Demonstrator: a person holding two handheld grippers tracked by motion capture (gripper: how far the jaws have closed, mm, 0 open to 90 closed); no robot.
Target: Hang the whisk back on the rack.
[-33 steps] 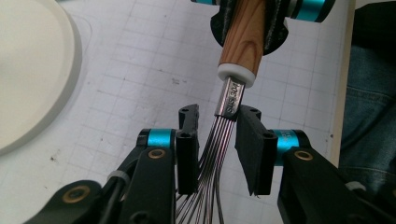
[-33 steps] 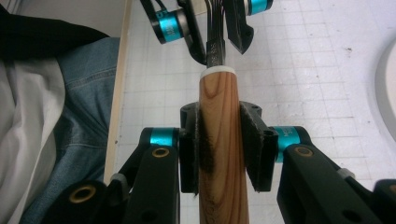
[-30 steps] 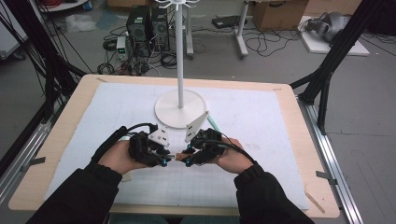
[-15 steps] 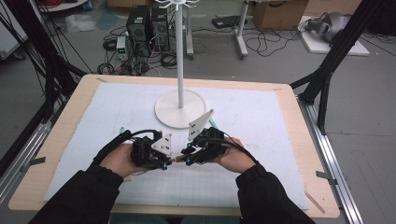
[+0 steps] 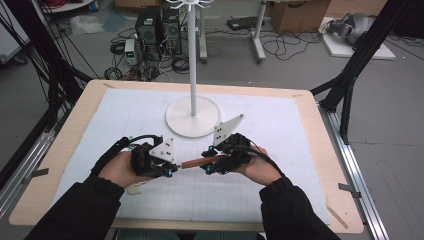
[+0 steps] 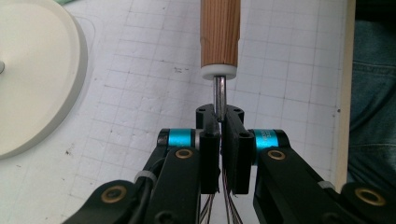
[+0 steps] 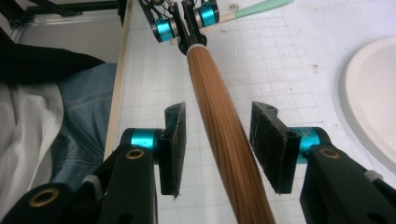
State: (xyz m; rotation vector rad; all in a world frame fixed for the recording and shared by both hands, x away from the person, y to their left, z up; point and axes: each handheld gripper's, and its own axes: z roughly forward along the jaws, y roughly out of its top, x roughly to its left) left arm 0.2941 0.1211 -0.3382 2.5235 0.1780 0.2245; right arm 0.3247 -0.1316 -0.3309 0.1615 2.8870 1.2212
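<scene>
A tool with a brown wooden handle [image 5: 196, 162] and a thin metal shaft [image 6: 219, 91] lies level between my two grippers, just above the white mat. My left gripper [image 6: 220, 114] is shut on the metal shaft just below the handle's white collar [image 6: 219, 72]. In the high view the left gripper [image 5: 172, 170] faces the right gripper [image 5: 207, 165]. The right gripper [image 7: 218, 112] has just been opening its jaws. The wooden handle [image 7: 224, 140] runs between its pads [image 7: 176, 135], with a gap on each side. The left gripper [image 7: 187, 21] shows at the handle's far end.
A white stand with a round base [image 5: 192, 117] and a tall pole [image 5: 192, 55] rises behind the hands. A pale green stick [image 7: 261, 8] lies on the gridded mat [image 5: 280, 130]. The table's wooden near edge [image 5: 200, 225] is close to the person's lap.
Both hands stay almost in place with the tool spanning between them. The grey plate on the right gripper has tilted a little.
</scene>
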